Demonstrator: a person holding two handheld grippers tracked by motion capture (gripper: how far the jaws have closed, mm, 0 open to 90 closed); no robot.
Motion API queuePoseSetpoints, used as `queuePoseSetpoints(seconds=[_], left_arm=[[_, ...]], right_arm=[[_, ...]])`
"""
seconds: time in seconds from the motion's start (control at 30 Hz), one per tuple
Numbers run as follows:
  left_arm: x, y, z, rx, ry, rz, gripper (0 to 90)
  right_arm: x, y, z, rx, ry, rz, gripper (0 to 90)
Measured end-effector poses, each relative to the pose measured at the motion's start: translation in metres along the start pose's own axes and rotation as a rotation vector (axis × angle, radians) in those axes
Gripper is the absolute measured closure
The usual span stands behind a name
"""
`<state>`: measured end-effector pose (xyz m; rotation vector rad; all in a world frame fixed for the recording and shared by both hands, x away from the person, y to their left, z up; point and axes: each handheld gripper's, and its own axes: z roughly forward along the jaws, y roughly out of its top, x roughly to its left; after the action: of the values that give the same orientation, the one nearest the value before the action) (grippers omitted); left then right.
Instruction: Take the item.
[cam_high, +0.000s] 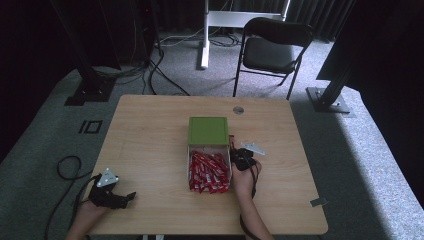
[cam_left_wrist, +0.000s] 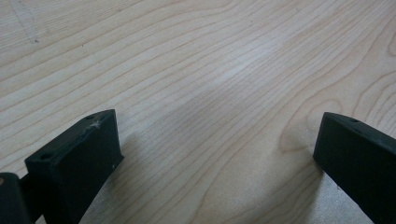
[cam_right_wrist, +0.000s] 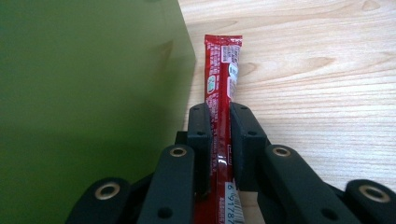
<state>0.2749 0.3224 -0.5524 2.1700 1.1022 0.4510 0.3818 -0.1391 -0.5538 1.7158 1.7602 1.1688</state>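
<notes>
My right gripper is pinching a red sachet between its pads, gripping it at about mid-length. The sachet's long axis runs straight along my jaws; its far sealed end points to twelve o'clock in the right gripper view, its barcoded tail back to six. At nine o'clock, just beside it, stands the green wall of the box. In the high view the sachet sits at the box's right side, outside the open tray full of red sachets, which lies at about eight o'clock from my gripper. My right hand is far nearer. I judge the next move swings it left over the tray. My left gripper rests spread and empty on the table, well apart.
</notes>
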Motion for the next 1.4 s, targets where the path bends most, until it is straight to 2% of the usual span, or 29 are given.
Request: queuePoseSetpoints(seconds=[0.27,0.47,0.87,1.1,1.4], left_arm=[[0.0,0.0,0.0,0.0,0.0,0.0,1.5],[0.0,0.0,0.0,0.0,0.001,0.001,1.5],[0.0,0.0,0.0,0.001,0.002,0.002,1.5],[0.0,0.0,0.0,0.001,0.002,0.003,1.5],[0.0,0.0,0.0,0.001,0.002,0.003,1.5]], right_arm=[[-0.001,0.002,0.004,0.035,0.018,0.013,73.1],[-0.003,0.008,-0.005,0.01,0.023,0.009,64.8],[-0.024,0.013,-0.025,-0.015,0.003,-0.03,51.8],[-0.04,0.013,-0.035,0.01,-0.032,-0.08,43.8],[-0.061,0.01,-0.05,0.017,-0.04,-0.109,39.1]])
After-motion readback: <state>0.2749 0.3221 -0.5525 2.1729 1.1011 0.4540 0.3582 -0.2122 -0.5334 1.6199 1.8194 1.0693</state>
